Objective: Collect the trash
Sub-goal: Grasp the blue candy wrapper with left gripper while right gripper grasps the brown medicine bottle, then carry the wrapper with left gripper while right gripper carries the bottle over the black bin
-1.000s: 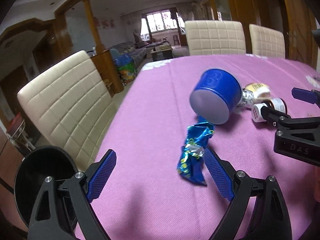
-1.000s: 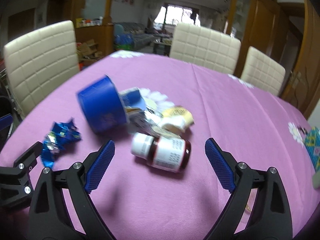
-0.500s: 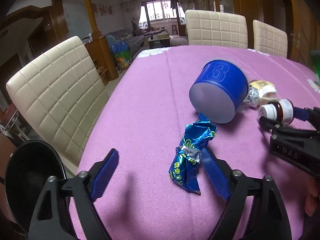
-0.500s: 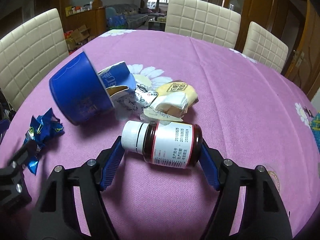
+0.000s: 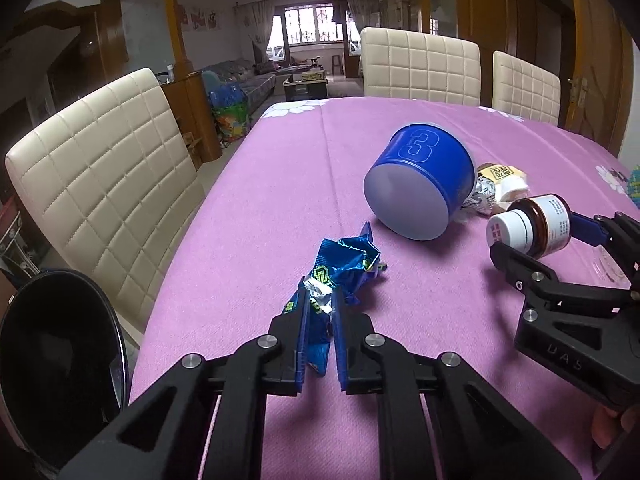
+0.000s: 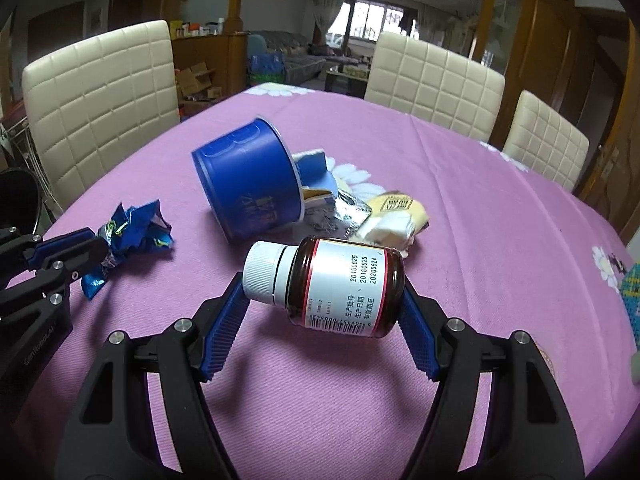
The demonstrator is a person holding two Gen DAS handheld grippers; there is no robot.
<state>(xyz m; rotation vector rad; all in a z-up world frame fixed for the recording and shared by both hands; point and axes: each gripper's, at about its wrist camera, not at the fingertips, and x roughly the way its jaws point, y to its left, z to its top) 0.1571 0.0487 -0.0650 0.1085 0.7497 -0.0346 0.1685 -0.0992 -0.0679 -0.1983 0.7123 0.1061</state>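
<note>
A crumpled blue foil wrapper (image 5: 344,264) lies on the pink tablecloth (image 5: 280,180). My left gripper (image 5: 320,300) is closing on its near end, and the pads pinch the foil. From the right wrist view, the same wrapper (image 6: 136,228) sticks out of the left gripper (image 6: 96,252). A brown pill bottle (image 6: 340,284) with a white cap and white label lies sideways between the pads of my right gripper (image 6: 322,288), gripped end to end. The left wrist view also shows this bottle (image 5: 532,228) in the right gripper (image 5: 536,236).
A blue tub (image 5: 424,176) marked 3 lies on its side mid-table, with torn cartons and a yellow snack pack (image 6: 396,216) behind it. Cream chairs (image 5: 104,184) line the left and far sides. A dark round container (image 5: 56,360) sits beyond the table's left edge.
The left gripper's jaws went from wide open to pinched on the blue wrapper. The right gripper moved in around the bottle, closed on it and now holds it.
</note>
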